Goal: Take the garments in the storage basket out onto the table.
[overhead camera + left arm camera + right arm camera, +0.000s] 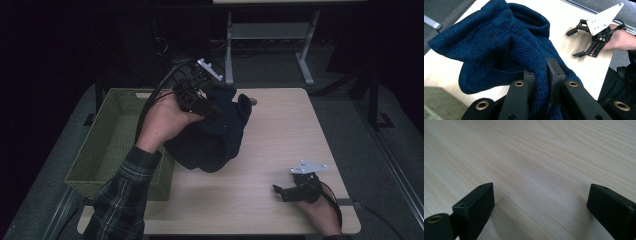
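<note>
Left gripper (540, 75) clamped on the blue knit sweater (506, 42), lifted; green wicker basket (107, 140) beside it awaits; right gripper (540, 202) open, idle.

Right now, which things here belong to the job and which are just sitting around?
In the job:
blue knit garment, pinched in the left gripper
green woven basket, beside it

Idle:
right gripper, jaws apart, on the table

Basket (107, 145) corner behind sleeve (125, 200)
</note>
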`<state>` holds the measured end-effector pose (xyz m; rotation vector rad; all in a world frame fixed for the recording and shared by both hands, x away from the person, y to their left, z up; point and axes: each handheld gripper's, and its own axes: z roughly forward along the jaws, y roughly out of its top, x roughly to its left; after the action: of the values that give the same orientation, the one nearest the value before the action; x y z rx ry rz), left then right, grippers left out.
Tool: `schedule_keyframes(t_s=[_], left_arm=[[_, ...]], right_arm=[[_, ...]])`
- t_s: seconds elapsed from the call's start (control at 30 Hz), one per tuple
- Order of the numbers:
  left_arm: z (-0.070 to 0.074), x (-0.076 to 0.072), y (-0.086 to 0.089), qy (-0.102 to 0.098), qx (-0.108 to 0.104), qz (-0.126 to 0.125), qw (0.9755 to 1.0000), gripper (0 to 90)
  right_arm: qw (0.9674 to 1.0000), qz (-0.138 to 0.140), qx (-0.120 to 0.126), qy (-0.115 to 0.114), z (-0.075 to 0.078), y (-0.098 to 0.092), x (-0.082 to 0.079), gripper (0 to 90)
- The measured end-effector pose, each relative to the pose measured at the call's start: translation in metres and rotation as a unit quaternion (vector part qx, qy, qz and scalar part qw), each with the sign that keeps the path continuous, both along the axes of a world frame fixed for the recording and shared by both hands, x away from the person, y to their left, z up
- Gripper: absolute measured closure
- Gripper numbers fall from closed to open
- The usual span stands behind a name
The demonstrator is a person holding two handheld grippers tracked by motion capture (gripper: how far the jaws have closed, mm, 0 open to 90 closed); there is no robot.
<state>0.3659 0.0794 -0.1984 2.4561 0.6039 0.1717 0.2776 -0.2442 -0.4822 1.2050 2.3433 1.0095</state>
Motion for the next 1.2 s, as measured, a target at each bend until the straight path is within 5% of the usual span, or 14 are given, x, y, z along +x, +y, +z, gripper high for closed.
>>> schedule_keyframes(t_s=[0.57,1.2], left_arm=[[-0.049,0.004,-0.051,0.028,0.005,-0.043,0.9987,80.0],[-0.119,0.02,-0.091,0.038,0.055,-0.048,0.9966,79.6]], right_arm=[[1.0,0.0,-0.001,-0.002,0.0,-0.001,0.0,7.4],[1.0,-0.001,0.0,0.0,0.0,0.0,0.0,7.4]])
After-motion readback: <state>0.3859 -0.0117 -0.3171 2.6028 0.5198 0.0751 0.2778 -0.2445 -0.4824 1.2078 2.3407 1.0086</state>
